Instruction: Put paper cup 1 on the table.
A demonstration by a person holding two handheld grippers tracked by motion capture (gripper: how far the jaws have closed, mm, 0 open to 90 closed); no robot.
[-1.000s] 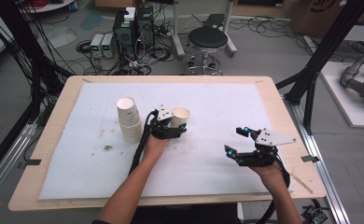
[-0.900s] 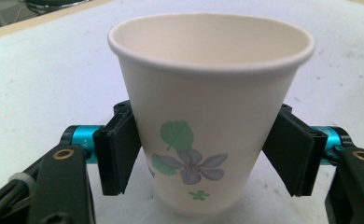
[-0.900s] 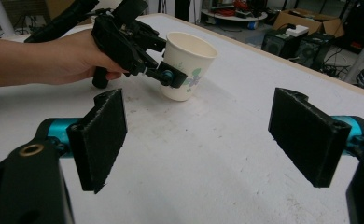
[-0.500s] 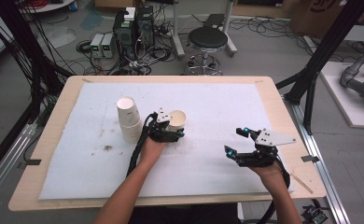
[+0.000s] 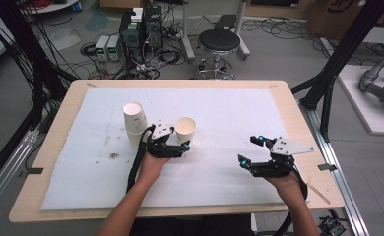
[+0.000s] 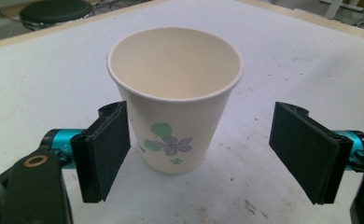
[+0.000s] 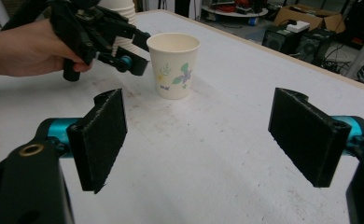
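A white paper cup (image 5: 185, 129) with a flower print stands upright on the white mat (image 5: 229, 113). My left gripper (image 5: 181, 146) sits just in front of it, open. In the left gripper view the cup (image 6: 175, 93) stands between the jaws of the left gripper (image 6: 203, 140), which have just been opening. The left pad is close beside the cup wall and the right pad is well apart from it. My right gripper (image 5: 249, 150) rests at the right of the mat, open and empty. In the right gripper view its jaws (image 7: 199, 140) face the cup (image 7: 173, 65) and the left gripper (image 7: 124, 51).
A stack of paper cups (image 5: 135, 123) stands just left of the left hand. The wooden table edge (image 5: 298, 118) frames the mat. A stool (image 5: 219, 42), computers and cables are on the floor beyond the table.
The left gripper's jaws have spread off the cup and the hand has drawn back toward the person. The cup stays standing on the mat. The right gripper has not moved.
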